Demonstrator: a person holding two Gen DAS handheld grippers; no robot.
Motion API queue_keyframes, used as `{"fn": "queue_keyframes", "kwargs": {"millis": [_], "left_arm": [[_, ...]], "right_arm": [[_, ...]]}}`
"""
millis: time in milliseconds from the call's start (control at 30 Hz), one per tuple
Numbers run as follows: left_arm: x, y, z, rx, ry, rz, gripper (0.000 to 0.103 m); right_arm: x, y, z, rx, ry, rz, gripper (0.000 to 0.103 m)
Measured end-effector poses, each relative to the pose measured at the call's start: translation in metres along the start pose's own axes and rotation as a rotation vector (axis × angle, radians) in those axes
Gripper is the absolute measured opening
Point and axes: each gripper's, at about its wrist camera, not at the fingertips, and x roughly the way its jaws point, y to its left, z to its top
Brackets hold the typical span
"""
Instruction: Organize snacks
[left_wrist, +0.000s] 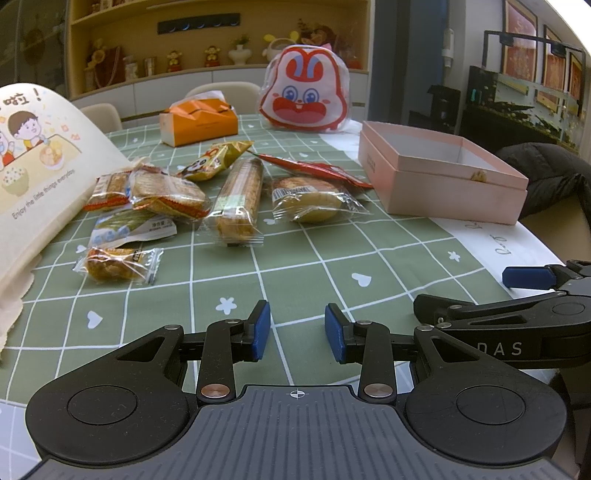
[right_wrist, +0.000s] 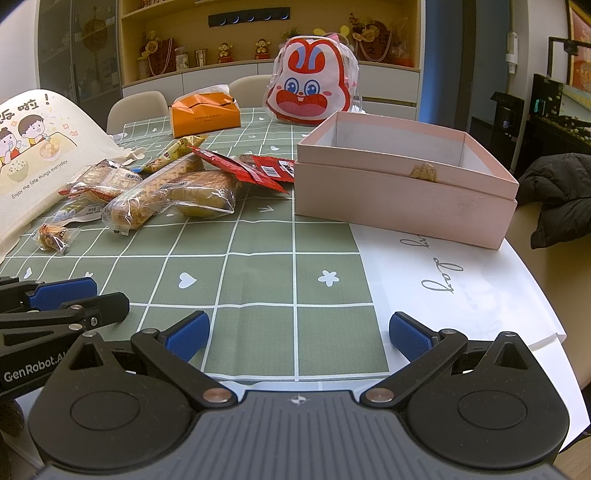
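Hovering low over the green checked tablecloth (right_wrist: 258, 258), both grippers hold nothing. The left gripper (left_wrist: 297, 334) has its blue pads parted by a modest gap, while the right gripper (right_wrist: 299, 334) stands spread wide, its fingers well apart.

Seen from the left wrist, the snacks (left_wrist: 207, 199) lie scattered toward eleven o'clock: a long biscuit pack (left_wrist: 240, 201) in the middle, a round cake in clear wrap (left_wrist: 314, 201) just beside it at one o'clock, a red sachet (left_wrist: 317, 168) behind that, and a small brown-filled packet (left_wrist: 118, 264) nearest, at ten o'clock. A cream cartoon-printed bag (left_wrist: 44, 162) lies against the heap at nine o'clock.

The pink box (right_wrist: 402, 188) sits open at one o'clock of the right gripper, one small brownish piece (right_wrist: 424, 172) showing inside against its near wall. Farther back stand an orange tissue box (right_wrist: 205, 118) and a rabbit-faced pouch (right_wrist: 310, 88).
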Motion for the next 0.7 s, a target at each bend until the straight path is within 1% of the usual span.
{"fn": "queue_keyframes", "kwargs": {"millis": [333,433,467,500,533,567,600,633,667,700], "left_arm": [[0.0,0.001,0.001,0.007,0.004,0.004,0.038],[0.001,0.0,0.004,0.019,0.017,0.0,0.038],[0.002,0.001,0.006,0.021,0.033,-0.008,0.038],[0.004,0.005,0.012,0.014,0.059,-0.029,0.038],[0.005,0.011,0.018,-0.002,0.087,-0.065,0.037],[0.009,0.019,0.025,-0.031,0.121,-0.128,0.033],[0.013,0.029,0.032,-0.073,0.153,-0.196,0.032],[0.017,0.041,0.039,-0.13,0.181,-0.259,0.032],[0.021,0.056,0.048,-0.201,0.202,-0.303,0.032],[0.024,0.071,0.056,-0.272,0.21,-0.314,0.032]], "right_arm": [[0.002,-0.001,0.002,-0.009,0.011,0.009,0.103],[0.003,-0.002,0.006,-0.013,0.039,0.018,0.103],[0.004,-0.004,0.009,-0.022,0.065,0.028,0.103],[0.005,-0.004,0.012,-0.023,0.086,0.035,0.103],[0.005,-0.005,0.014,-0.029,0.103,0.038,0.103],[0.006,-0.005,0.017,-0.029,0.126,0.039,0.103],[0.007,-0.004,0.018,-0.036,0.141,0.038,0.103],[0.008,-0.004,0.02,-0.045,0.157,0.042,0.103],[0.008,-0.004,0.021,-0.05,0.168,0.049,0.103],[0.009,-0.005,0.022,-0.058,0.179,0.057,0.103]]}}
